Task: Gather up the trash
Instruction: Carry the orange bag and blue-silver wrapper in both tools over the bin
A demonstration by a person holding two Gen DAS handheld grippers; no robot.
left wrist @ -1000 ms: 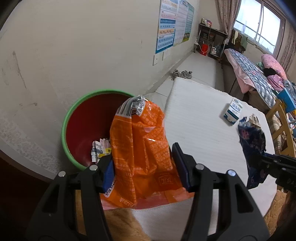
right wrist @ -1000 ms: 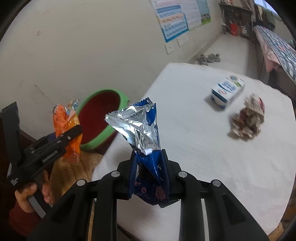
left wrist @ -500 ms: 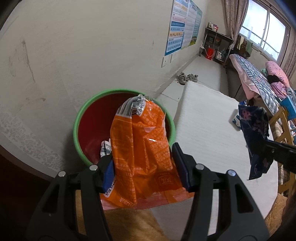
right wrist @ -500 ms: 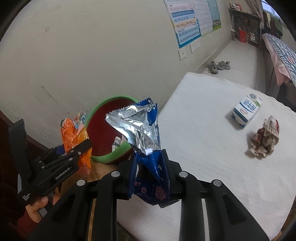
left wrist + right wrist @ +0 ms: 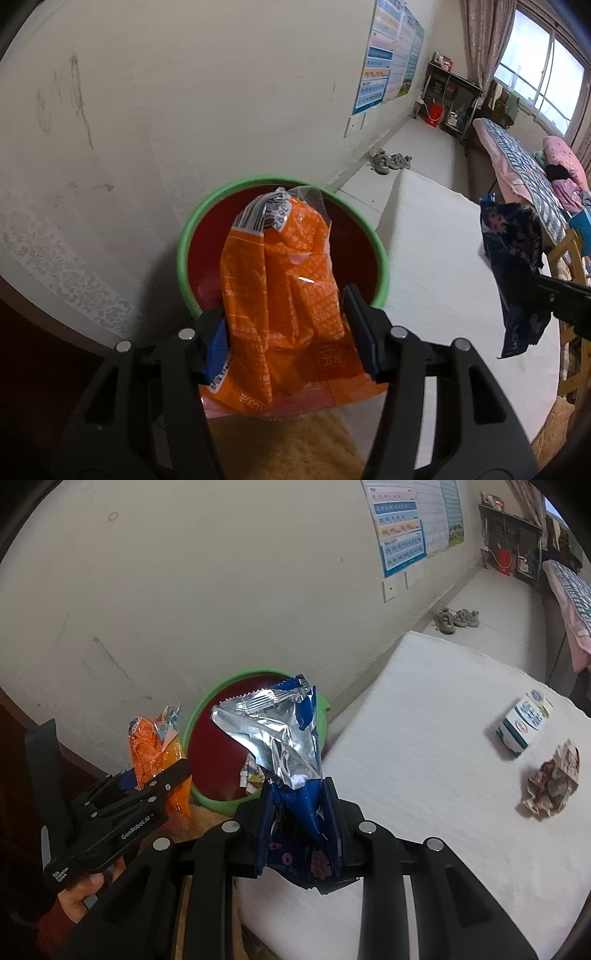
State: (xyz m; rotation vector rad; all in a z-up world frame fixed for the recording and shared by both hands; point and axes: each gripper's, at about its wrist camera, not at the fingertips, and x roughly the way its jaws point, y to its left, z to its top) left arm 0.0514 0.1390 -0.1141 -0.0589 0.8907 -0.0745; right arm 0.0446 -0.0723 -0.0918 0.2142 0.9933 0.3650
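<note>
The orange snack bag (image 5: 284, 295) was clamped between the fingers of the left gripper (image 5: 286, 325) and stood upright, its crumpled top with a barcode strip rising in front of the bin (image 5: 192, 236). The bin, red inside with a green rim, stood on the floor against the wall (image 5: 184, 92); in the left wrist view the bag overlapped the bin's opening, while in the right wrist view it appeared just to the left of the bin's rim, so whether it hung over the opening could not be told. A small scrap of printed wrapper (image 5: 251, 775) lay inside the bin.

The blue snack bag (image 5: 295, 760), silver foil lining exposed at its torn top, was pinched between the closed fingers of the right gripper (image 5: 299, 819), to the right of the bin and near the edge of the white table (image 5: 424, 738) that stood beside the bin.

Farther from the bin, on the table, lay a small white-and-blue carton (image 5: 524, 727) and, just beside it, a crumpled paper ball (image 5: 554, 782). Beyond the table's far end, a pair of shoes (image 5: 456, 618) sat on the floor by the wall, and posters (image 5: 413, 520) hung on the wall above them.
</note>
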